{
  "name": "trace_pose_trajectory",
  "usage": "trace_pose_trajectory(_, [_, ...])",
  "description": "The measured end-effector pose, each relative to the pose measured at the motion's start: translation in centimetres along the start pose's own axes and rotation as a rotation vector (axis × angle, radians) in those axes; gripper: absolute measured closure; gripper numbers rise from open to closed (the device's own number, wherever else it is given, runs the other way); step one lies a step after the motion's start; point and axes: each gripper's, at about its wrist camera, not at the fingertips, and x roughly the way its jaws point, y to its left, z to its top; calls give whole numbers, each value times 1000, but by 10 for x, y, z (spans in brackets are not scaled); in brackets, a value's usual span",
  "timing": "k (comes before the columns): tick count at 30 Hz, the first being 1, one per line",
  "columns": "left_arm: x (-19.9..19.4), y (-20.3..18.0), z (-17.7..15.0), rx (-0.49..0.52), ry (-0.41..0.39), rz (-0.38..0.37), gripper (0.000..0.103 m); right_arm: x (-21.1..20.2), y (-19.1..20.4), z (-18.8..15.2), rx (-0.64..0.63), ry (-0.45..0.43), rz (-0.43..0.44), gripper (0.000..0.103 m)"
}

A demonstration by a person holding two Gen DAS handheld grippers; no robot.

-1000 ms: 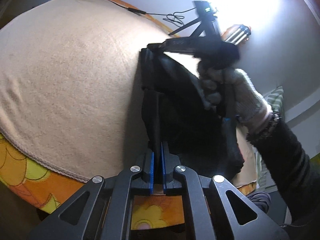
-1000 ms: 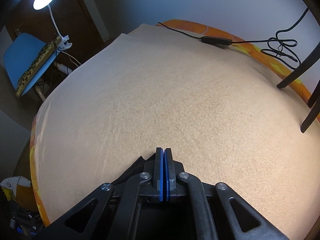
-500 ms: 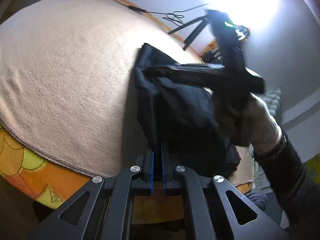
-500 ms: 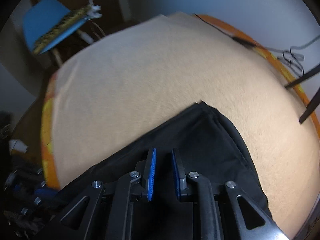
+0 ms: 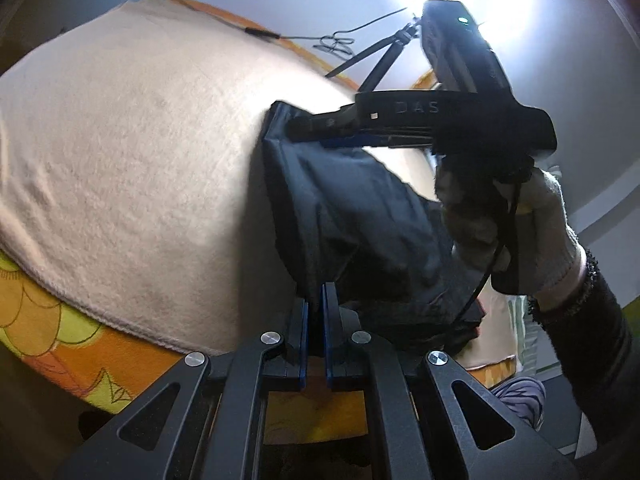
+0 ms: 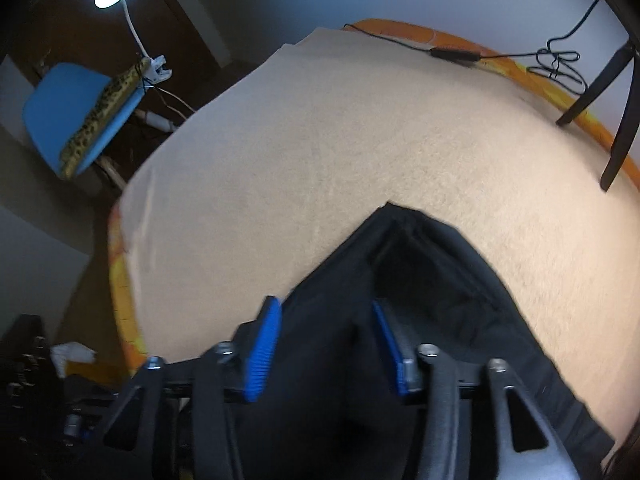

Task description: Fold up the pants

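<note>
The left gripper (image 5: 315, 300) pinches the near edge of the black pants (image 5: 360, 216), which lie on the beige blanket (image 5: 132, 152) just ahead of it, while the right gripper (image 6: 326, 332) hangs over their far corner, blue pads (image 6: 264, 344) spread wide, gripping nothing.

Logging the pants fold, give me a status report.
Left gripper shut on black pants. Right gripper open above them. Pants on beige blanket. Nothing in the way.
</note>
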Motion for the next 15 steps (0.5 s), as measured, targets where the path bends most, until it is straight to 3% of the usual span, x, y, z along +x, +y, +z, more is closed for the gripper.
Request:
trace_pose_trajectory(7, [-7,-13,6,36,-41,-11,99,14,20,10,84,137,-71,44])
trace_pose_trajectory(15, [0,-27,12,71,-52,-2,99,35,47,9,43,254,-198,44])
